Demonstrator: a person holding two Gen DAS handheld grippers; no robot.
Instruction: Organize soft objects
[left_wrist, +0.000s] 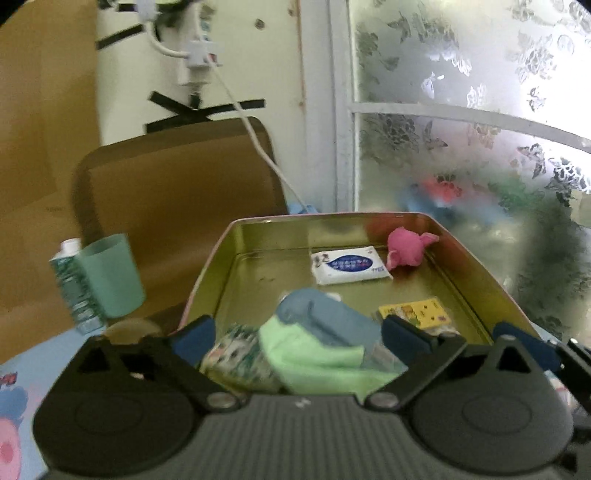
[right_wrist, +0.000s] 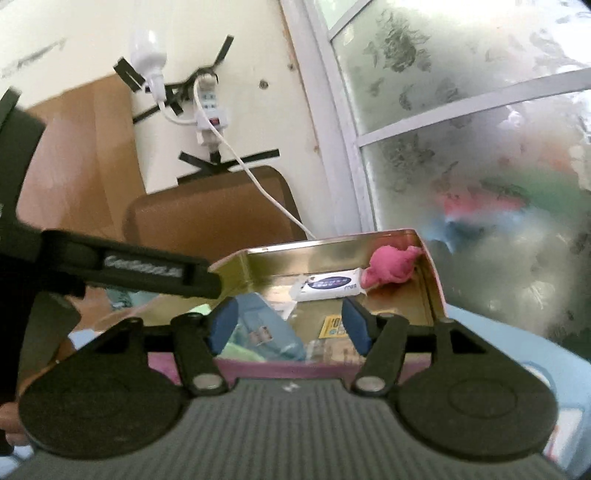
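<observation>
Risk: if I lift carelessly, the green-and-blue folded cloth bundle (left_wrist: 317, 343) at the gold metal tin's (left_wrist: 221, 258) near end could snag the rim.
Left tool (left_wrist: 295, 336): spread around bundle.
Right tool (right_wrist: 288, 321): spread, empty.

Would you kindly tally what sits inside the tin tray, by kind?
Inside the tin tray:
Pink soft toy: 1
White tissue pack: 1
Yellow packet: 1
Cloth pieces: 3, blue, green, patterned
Total: 6
</observation>
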